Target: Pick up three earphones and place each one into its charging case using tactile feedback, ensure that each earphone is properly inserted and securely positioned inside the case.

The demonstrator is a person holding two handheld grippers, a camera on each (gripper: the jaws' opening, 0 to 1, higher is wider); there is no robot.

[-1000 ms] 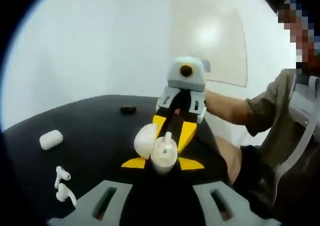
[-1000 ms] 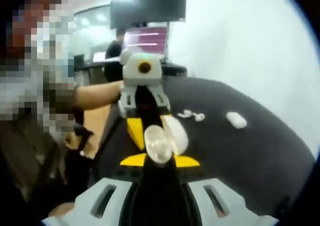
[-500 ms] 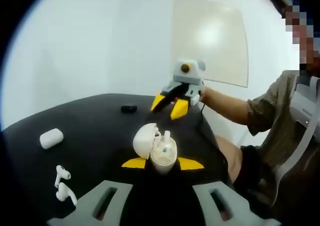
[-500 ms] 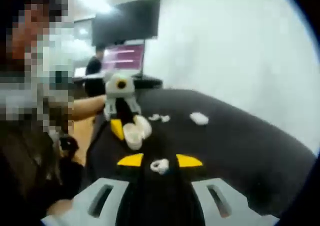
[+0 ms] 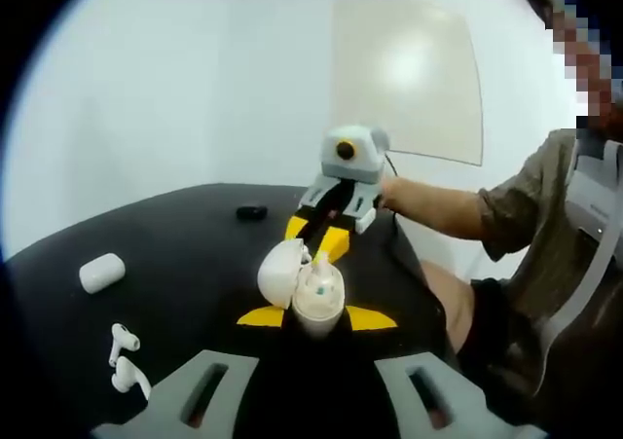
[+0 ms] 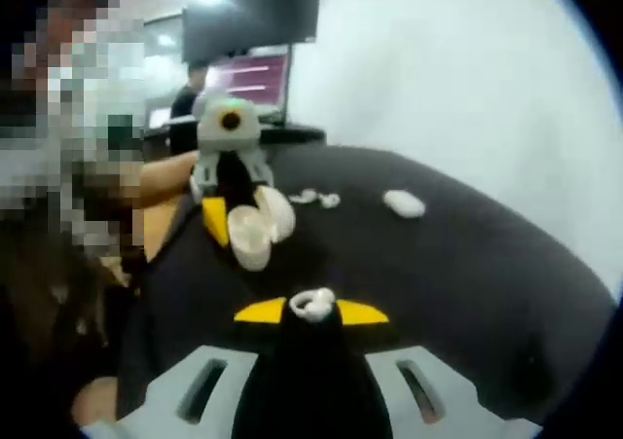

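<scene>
Earphone case [image 5: 310,293], white with its lid swung open to the left, sits clamped between the left gripper [image 5: 317,317]'s yellow-tipped fingers at lower centre of the left gripper view, 1 earphone stem standing up in it. At lower left of that view 2 loose earphones [image 5: 125,356] lie on the black tabletop [image 5: 185,264], a closed white case [image 5: 101,273] above them. The right gripper [image 5: 316,239] hangs just beyond the open case, fingers narrow.

In the right gripper view, a small white earphone [image 6: 311,305] is pinched at the right gripper [image 6: 311,310]'s fingertips, lower centre. The left gripper [image 6: 234,227] with the open case [image 6: 257,227] sits upper left, apart from it; the earphone pair [image 6: 317,199] and closed case [image 6: 404,203] lie behind.
</scene>
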